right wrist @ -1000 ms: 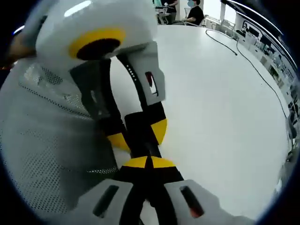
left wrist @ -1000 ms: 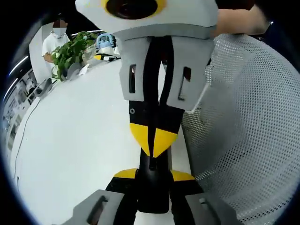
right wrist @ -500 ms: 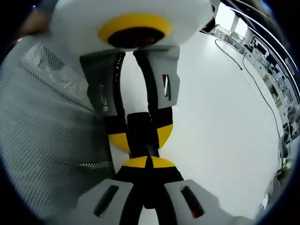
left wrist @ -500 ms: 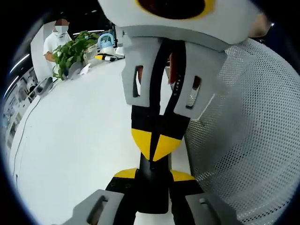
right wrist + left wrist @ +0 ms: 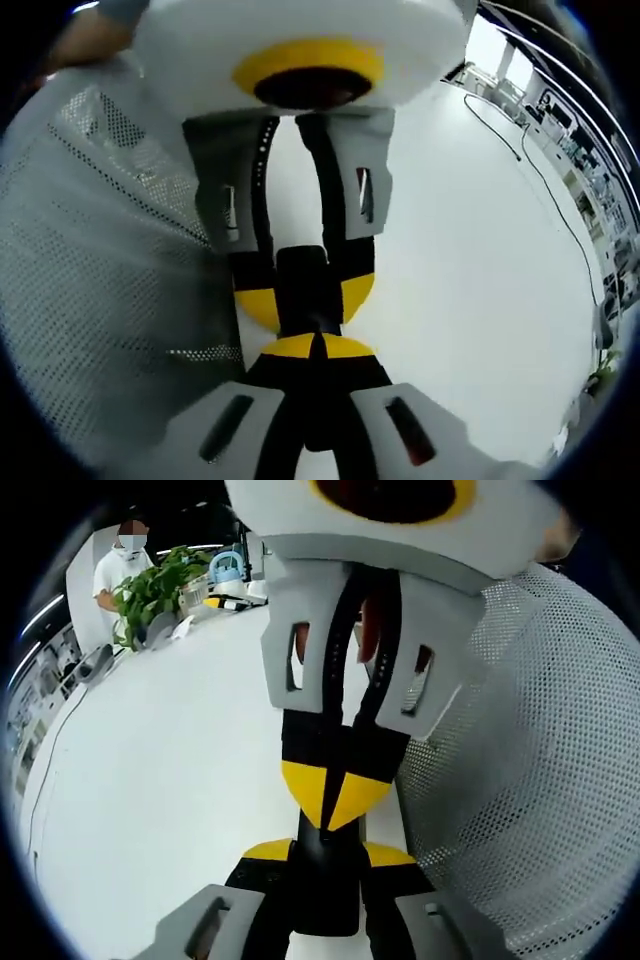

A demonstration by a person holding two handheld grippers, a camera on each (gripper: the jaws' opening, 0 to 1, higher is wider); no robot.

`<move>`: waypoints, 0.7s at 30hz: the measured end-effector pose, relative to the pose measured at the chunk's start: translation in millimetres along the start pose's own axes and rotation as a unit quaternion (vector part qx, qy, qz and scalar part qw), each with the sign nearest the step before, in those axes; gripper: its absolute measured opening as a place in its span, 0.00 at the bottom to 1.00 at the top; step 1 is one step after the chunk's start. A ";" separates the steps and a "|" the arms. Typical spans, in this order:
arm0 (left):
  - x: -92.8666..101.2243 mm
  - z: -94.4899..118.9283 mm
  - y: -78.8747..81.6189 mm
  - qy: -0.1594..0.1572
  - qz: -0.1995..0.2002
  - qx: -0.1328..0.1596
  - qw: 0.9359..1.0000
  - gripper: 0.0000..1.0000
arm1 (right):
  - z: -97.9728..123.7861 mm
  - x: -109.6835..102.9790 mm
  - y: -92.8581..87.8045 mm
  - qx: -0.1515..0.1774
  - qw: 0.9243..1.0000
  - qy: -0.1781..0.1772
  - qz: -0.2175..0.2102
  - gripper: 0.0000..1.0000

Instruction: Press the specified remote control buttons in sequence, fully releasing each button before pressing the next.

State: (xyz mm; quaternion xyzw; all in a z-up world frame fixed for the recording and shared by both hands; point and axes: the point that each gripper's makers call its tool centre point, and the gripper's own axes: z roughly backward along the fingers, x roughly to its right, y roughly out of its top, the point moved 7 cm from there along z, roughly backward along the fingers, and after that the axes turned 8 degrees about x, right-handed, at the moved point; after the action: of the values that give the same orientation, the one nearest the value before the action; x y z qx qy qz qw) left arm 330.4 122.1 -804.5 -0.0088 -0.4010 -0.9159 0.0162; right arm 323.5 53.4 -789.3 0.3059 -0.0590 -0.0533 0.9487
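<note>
Remote: we see the slim black remote control [image 5: 325, 890] over the white tabletop [image 5: 170, 780], beside a white perforated mesh [image 5: 530, 760].
Left gripper [image 5: 326, 855]: jaws clamped on the remote.
Right gripper [image 5: 315, 347]: jaws closed together, tips against the remote.
</note>
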 end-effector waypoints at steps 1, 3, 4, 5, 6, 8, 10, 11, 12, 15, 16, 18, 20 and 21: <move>0.0 0.0 0.0 0.000 0.000 0.000 1.000 0.25 | -0.7 -0.8 1.1 -0.005 1.000 -0.002 0.007 0.00; 0.0 0.0 0.0 -0.001 0.000 0.000 1.000 0.25 | -1.1 -1.6 1.8 -0.010 1.000 -0.005 0.016 0.00; -0.1 0.0 0.0 -0.001 0.001 0.000 1.000 0.25 | -0.9 -1.2 1.5 -0.009 1.000 -0.006 0.016 0.00; -0.1 0.0 -0.1 -0.001 0.001 0.000 1.000 0.25 | -0.6 -0.4 0.7 -0.007 1.000 -0.007 0.013 0.00; -0.1 0.0 -0.1 -0.001 0.000 0.000 1.000 0.25 | -0.5 0.0 0.3 -0.005 1.000 -0.007 0.008 0.00; 0.1 0.0 0.1 -0.001 -0.001 -0.001 1.000 0.25 | 0.1 1.2 -0.9 0.003 1.000 -0.006 -0.011 0.00; 0.1 -0.1 0.1 -0.001 -0.001 -0.001 1.000 0.25 | 1.7 1.8 -2.2 0.020 0.999 0.000 -0.030 0.00; 0.0 -0.2 0.0 -0.001 -0.002 -0.001 1.000 0.25 | 2.4 2.3 -3.4 0.024 0.999 0.001 -0.035 0.00; 0.2 -0.2 0.2 0.000 -0.001 -0.001 1.000 0.25 | 3.0 1.9 -3.7 0.024 0.999 0.002 -0.036 0.00; 0.3 -0.1 0.0 0.000 0.000 -0.001 1.000 0.25 | 1.4 -2.1 -0.7 0.018 1.000 0.002 -0.017 0.00; 0.3 -0.1 0.1 0.000 0.000 -0.001 1.000 0.25 | 0.4 -3.0 0.7 0.017 1.000 0.003 -0.012 0.00; 0.4 -0.1 0.2 -0.001 0.000 -0.001 1.000 0.25 | -0.2 -2.8 1.6 0.019 1.000 0.006 -0.008 0.00; 0.3 -0.1 0.1 -0.001 0.000 -0.001 1.000 0.25 | -1.2 -1.5 1.2 0.025 1.000 0.009 -0.010 0.00; 0.2 -0.1 0.1 -0.001 0.000 -0.001 1.000 0.25 | -1.2 -0.7 0.8 0.027 0.999 0.009 -0.014 0.00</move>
State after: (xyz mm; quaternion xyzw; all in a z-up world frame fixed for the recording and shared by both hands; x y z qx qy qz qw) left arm 330.2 121.9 -804.5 -0.0097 -0.4005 -0.9161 0.0161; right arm 323.0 54.9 -789.8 0.3327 -0.0472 -0.0626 0.9398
